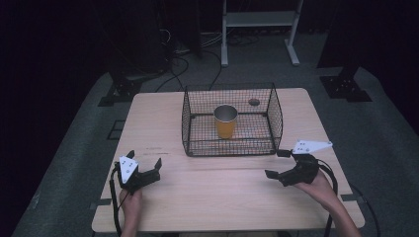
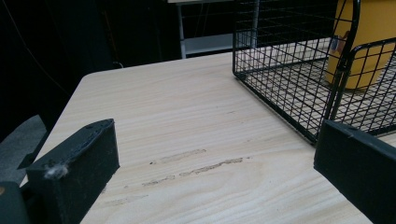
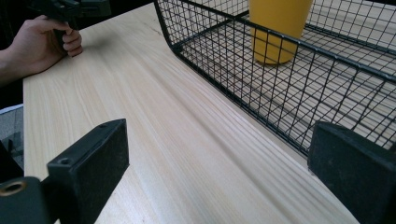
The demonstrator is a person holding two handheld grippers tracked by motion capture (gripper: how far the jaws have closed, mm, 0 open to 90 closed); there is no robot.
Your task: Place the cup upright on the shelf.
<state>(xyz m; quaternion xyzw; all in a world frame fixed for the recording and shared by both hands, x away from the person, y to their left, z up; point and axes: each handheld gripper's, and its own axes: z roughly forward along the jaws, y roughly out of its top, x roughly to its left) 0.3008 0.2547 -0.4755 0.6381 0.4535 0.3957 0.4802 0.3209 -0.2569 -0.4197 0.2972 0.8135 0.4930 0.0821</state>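
Both tools rest low over the table (image 1: 163, 197) on my side of the wire basket (image 1: 230, 148), neither touching it. The left gripper (image 1: 146, 165) has its jaws spread wide with nothing between them; the right gripper (image 1: 278, 163) is likewise wide apart and empty. The yellow cup (image 1: 226, 121) stands upright inside the basket, ahead of both tools and beyond the near wall, nearer the right gripper's line of sight. My judgement: the step in hand is the approach to the cup. The mesh blocks a straight-ahead reach, so I plan to lift the right gripper above the rim, come down over the open top, and close on the cup wall just under its metal-coloured lip, keeping the jaws level to avoid tipping it. The left gripper could steady the basket's near corner if it slides.
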